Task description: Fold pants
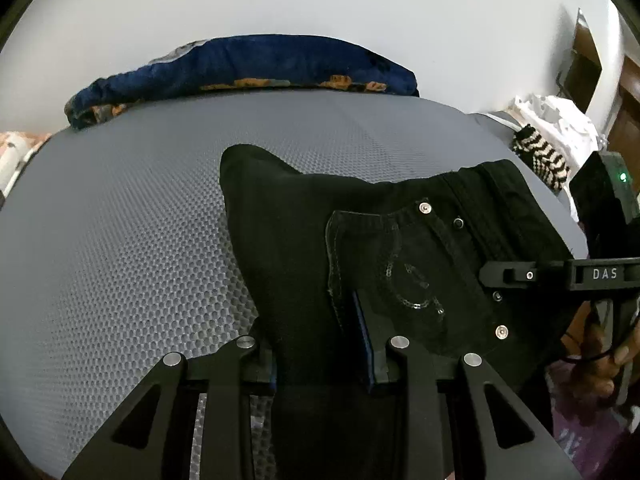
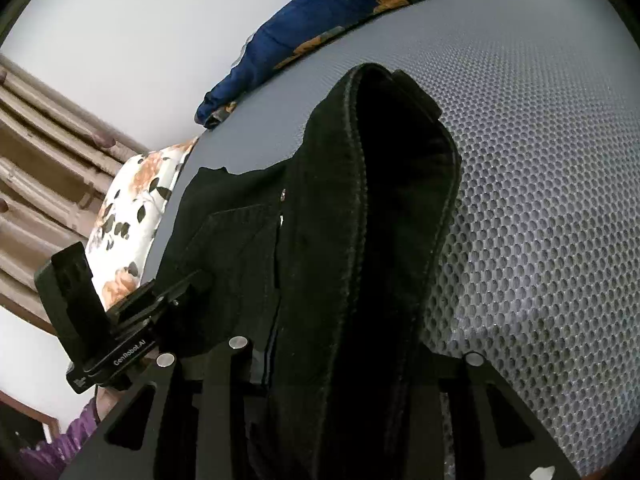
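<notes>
Left gripper (image 1: 322,356) was nearest in the left wrist cam, both fingers clamped on black fabric of the pants (image 1: 360,240), pinched just beside the back pocket (image 1: 400,264). Pants were bunched and partly raised off the grey mesh mattress (image 1: 140,220), fabric running from the grip out over the mattress.

Right gripper (image 2: 348,360) in its own cam was likewise clenched on the pants (image 2: 360,220); a thick seamed edge of the cloth rose from between the jaws, w/ the rest draped over the mattress (image 2: 540,160).

View diffs:
- Left cam only: pocket rivets + chain-stitch detail, white clothes pile (image 1: 560,120) and striped item (image 1: 544,156) past the pants' far-right side, a hand (image 1: 600,344) holding the right gripper (image 1: 516,276) at the pants' right edge.
- Right cam only: floral pillow (image 2: 136,216) and wooden frame (image 2: 48,152) beyond the pants' left side, left gripper body (image 2: 96,320) beside the pants, purple sleeve (image 2: 68,436) below it.
- Both cams: blue blanket (image 1: 248,68) at the mattress far edge, well apart from the pants.
</notes>
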Demonstrator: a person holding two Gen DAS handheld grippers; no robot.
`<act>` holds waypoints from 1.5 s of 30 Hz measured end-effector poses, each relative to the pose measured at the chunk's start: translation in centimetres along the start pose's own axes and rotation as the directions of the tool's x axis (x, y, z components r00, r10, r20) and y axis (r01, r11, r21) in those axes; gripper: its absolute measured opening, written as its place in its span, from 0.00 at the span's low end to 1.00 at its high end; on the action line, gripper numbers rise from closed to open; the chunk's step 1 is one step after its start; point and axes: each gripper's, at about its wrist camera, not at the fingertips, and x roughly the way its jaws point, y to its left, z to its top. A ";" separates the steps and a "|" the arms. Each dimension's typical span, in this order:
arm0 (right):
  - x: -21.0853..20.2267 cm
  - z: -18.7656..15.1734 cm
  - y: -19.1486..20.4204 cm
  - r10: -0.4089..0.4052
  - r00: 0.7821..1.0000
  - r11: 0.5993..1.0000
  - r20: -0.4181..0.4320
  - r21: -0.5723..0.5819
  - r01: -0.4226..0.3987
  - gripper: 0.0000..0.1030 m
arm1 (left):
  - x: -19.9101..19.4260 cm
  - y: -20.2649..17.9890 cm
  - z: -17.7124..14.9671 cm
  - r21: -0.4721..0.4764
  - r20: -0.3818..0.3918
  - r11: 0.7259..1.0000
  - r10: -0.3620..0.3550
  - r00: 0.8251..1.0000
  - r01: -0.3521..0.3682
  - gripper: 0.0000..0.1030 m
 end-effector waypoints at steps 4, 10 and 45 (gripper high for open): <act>0.0 0.0 0.1 -0.003 1.000 1.000 0.007 -0.009 0.003 0.30 | -0.1 -0.3 0.1 0.008 0.006 1.000 0.009 1.000 -0.009 0.29; -0.1 -0.3 0.5 0.004 1.000 1.000 0.020 -0.017 -0.004 0.30 | -0.6 -0.4 0.2 0.021 0.020 0.999 0.027 0.999 -0.028 0.29; -0.1 -0.2 1.8 0.058 0.998 0.998 0.039 -0.013 -0.058 0.29 | -1.3 -0.1 0.7 0.006 0.049 0.998 0.062 0.997 -0.062 0.29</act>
